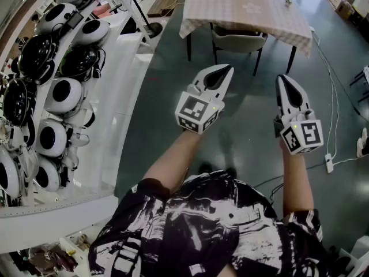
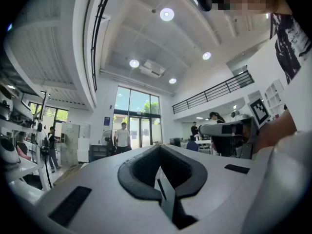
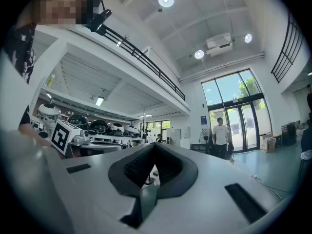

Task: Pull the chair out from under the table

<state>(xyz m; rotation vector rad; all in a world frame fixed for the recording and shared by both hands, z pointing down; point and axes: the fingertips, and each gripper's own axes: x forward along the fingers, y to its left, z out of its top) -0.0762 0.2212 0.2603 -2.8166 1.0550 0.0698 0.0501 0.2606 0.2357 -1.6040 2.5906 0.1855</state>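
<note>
Hovering shut, empty, L tongs (image 1: 223, 71), R tongs (image 1: 285, 81), chair (image 1: 238, 41) under table (image 1: 248, 9) ahead, shelf (image 1: 124, 85) left, cables (image 1: 332, 91) right.

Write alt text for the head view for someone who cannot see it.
A person holds out two shut, empty grippers, left gripper and right gripper, above a dark floor, apart from a chair tucked under a cloth-covered table ahead. Curved white shelves of round black-and-white devices line the left.
</note>
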